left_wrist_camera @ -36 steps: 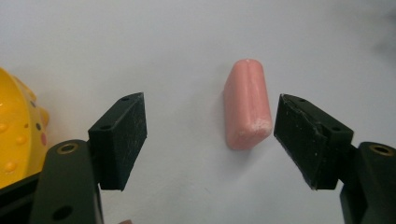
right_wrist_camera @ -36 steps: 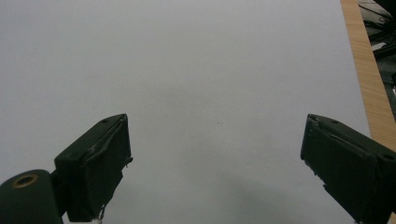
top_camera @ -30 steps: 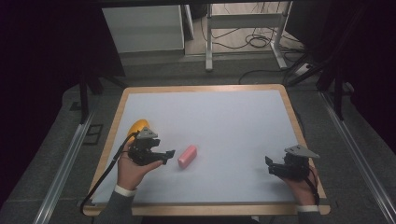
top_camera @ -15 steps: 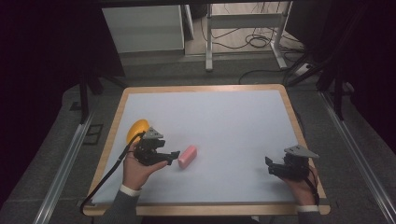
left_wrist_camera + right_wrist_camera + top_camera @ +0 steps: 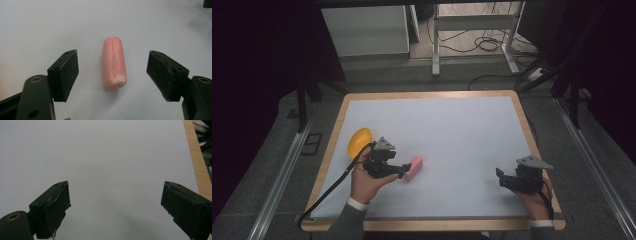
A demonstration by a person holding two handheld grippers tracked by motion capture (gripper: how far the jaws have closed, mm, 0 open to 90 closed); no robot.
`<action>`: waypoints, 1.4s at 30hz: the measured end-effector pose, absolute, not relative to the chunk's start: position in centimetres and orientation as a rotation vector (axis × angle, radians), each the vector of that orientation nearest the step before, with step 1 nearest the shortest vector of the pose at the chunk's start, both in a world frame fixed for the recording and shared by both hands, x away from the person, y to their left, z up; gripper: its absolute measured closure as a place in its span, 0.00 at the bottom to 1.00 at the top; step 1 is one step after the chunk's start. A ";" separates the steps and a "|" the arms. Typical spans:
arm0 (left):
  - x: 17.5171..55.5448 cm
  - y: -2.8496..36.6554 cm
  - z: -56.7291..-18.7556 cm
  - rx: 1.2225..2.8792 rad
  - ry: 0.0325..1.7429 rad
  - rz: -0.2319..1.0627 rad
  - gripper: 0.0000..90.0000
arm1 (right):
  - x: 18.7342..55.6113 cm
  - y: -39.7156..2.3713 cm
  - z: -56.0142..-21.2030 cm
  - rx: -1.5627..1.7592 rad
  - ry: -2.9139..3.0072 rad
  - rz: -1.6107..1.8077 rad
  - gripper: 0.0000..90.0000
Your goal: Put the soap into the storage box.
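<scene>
Jaws of the left gripper (image 5: pixel 112 75) stand spread on either side of the pink block (image 5: pixel 113 63), which lies flat on the white table (image 5: pixel 462 125) — not yet pinched, so grasping and lifting are left. Those of the right gripper (image 5: pixel 116 212) gape too (nothing between them). No readable writing anywhere.

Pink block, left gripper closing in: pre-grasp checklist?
1. Left gripper open: ok, jaws spread wide.
2. Pink block between the jaws: ok, roughly centred, long axis along them.
3. Jaws touching the block: not yet, gap on both sides.
4. Block lying flat on the white table: ok.
5. Yellow object apart from the block: ok, behind the left hand.
6. Right gripper out of the way: ok, open over bare surface.
</scene>
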State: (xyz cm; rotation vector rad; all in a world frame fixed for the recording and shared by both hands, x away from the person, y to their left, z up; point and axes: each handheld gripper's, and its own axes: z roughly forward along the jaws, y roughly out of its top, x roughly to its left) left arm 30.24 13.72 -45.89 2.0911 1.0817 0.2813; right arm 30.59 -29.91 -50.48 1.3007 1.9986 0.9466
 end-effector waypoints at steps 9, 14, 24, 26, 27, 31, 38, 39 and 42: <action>30.8 12.1 -46.8 2.133 1.081 0.271 0.29 | 30.6 -29.8 -50.6 1.300 2.003 0.942 0.09; 31.3 11.5 -47.4 2.149 1.093 0.264 0.30 | 30.6 -30.0 -50.6 1.303 2.003 0.940 0.09; 32.1 11.1 -48.3 2.161 1.123 0.259 0.31 | 30.7 -30.0 -50.7 1.309 2.005 0.933 0.09; 32.2 11.0 -48.4 2.167 1.129 0.257 0.31 | 30.7 -30.0 -50.7 1.307 2.005 0.935 0.09; 32.3 10.9 -48.5 2.170 1.137 0.259 0.31 | 30.7 -30.0 -50.7 1.307 2.005 0.935 0.09; 32.6 10.6 -48.8 2.177 1.148 0.251 0.32 | 30.7 -30.0 -50.8 1.305 2.005 0.933 0.09; 33.3 10.1 -49.3 2.194 1.172 0.221 0.35 | 30.7 -30.0 -50.8 1.312 2.004 0.927 0.09; 33.4 10.1 -49.4 2.197 1.176 0.218 0.37 | 30.7 -30.0 -50.8 1.312 2.004 0.927 0.09; 33.6 9.9 -49.8 2.195 1.196 0.205 0.39 | 30.7 -30.0 -50.8 1.311 2.005 0.927 0.09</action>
